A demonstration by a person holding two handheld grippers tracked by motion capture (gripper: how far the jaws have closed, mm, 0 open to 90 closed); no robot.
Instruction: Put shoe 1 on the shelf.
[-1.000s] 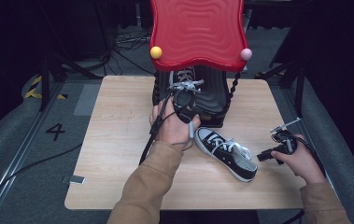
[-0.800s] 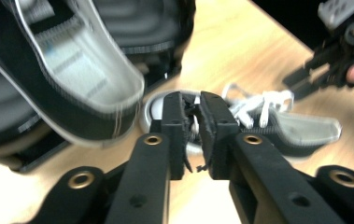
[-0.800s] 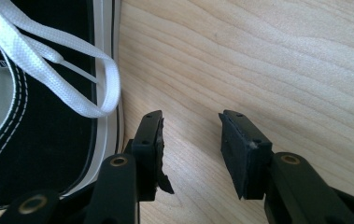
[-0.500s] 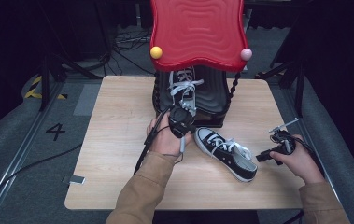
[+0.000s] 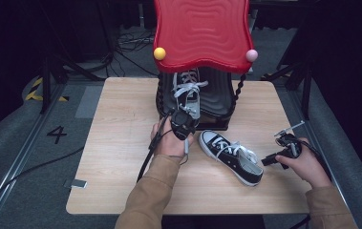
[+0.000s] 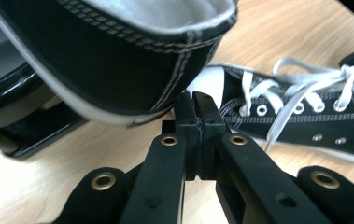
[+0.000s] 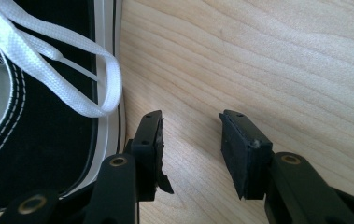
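- Left gripper (image 6: 197, 100) of mine: jaws pressed together, empty, beneath the racked shoe (image 6: 118, 60).
- Right gripper (image 7: 191, 123): jaws apart beside the table's shoe (image 7: 39, 116).

Near shoe (image 5: 232, 157): black canvas, white laces, toe cap, sole & stitching. Far shoe (image 5: 187, 91): same black/white, on black tray (image 5: 217, 102). Red wavy-ribbed panel (image 5: 201, 31) w/ yellow ball (image 5: 159, 53) left, pink ball (image 5: 251, 55) right. Counter (image 5: 121, 143): pale wood grain. Sleeves (image 5: 150, 195) tan.
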